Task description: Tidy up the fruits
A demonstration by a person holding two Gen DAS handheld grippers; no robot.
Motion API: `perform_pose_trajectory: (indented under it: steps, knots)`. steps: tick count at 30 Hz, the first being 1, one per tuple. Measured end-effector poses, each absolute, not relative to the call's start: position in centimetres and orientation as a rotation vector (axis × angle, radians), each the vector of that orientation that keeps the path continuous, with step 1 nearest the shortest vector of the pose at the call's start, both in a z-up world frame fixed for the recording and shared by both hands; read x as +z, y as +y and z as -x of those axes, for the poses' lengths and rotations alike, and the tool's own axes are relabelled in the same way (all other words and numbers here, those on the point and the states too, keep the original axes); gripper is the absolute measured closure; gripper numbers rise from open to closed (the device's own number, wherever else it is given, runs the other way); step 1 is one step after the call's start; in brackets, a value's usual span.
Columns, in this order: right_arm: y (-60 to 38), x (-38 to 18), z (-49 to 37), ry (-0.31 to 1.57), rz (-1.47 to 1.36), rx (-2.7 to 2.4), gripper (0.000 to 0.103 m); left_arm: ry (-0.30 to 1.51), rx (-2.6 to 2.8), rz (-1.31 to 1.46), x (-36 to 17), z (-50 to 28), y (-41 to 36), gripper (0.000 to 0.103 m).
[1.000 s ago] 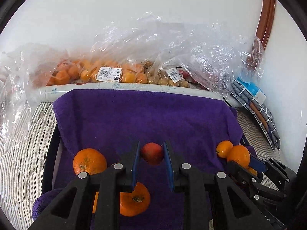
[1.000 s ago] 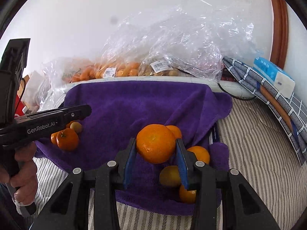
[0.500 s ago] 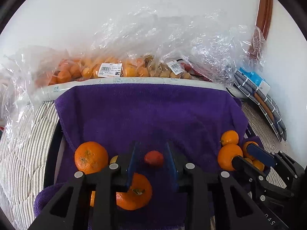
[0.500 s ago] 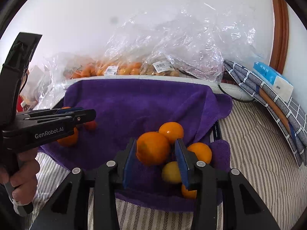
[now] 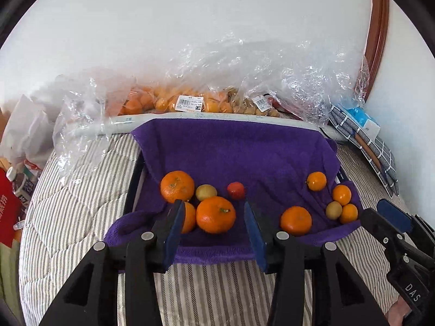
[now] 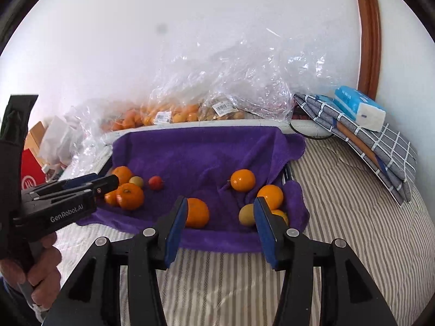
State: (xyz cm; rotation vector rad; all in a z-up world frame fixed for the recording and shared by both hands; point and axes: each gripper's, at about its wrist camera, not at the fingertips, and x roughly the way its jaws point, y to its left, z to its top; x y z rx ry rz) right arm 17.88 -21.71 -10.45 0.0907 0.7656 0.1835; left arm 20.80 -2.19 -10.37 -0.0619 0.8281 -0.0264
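1. The black left gripper (image 5: 212,221) with blue pads stands with its jaws spread wide and nothing between them, poised over the near edge of a purple terry towel (image 5: 239,146) spread on a striped quilt (image 5: 81,190).
2. The black right gripper (image 6: 218,222) is likewise spread apart and grips nothing, low over the same towel's near edge.
3. On the towel's left side sits a cluster: a large round orange with a green stem (image 5: 215,214), a second large speckled orange (image 5: 177,186) behind it, a small yellow-green fruit (image 5: 206,192) between them, and another orange partly hidden by the left gripper's left pad.
4. A small round red fruit (image 5: 236,190) lies just right of that cluster, apart from the oranges.
5. A lone medium orange (image 5: 295,220) rests near the towel's front edge, right of centre; from the right wrist camera it sits just beside the right gripper's left pad.
6. On the towel's right side lie three small mandarins (image 5: 316,181) and a small yellowish fruit (image 5: 333,210), loosely grouped.
7. Behind the towel, crinkled clear plastic bags of orange fruit with white price labels (image 5: 190,103) line the white wall.
8. A blue-and-white tissue pack (image 6: 359,107) tops a folded grey checked cloth (image 6: 391,152) at right.
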Motion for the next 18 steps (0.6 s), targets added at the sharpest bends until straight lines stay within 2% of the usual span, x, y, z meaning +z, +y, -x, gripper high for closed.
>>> perform_pose_trajectory:
  steps: [2,7,13,16,18]
  knots:
    - [-21.7,-9.4,-16.7,0.760,-0.091,0.167,0.053,0.815,-0.009,0.063,-9.5,-19.4,-2.0,0.054]
    - [-21.8,-6.2,-12.9,0.747,-0.113,0.149,0.053,0.799,0.020,0.079,-7.1,-15.6,-1.4,0.051]
    - [-22.5,-2.9,-8.6,0.720,-0.129,0.113,0.052,0.735,0.040,0.058,-3.8,-10.6,-1.5,0.031]
    - [-23.0,-1.6,-6.8,0.718,-0.125,0.098,0.050,0.700,0.055,0.042,-2.1,-8.3,-1.7,0.029]
    - [-23.4,-0.9,-5.5,0.712,-0.119,0.077,0.046,0.678,0.054,0.048,-1.0,-6.8,-1.8,0.023]
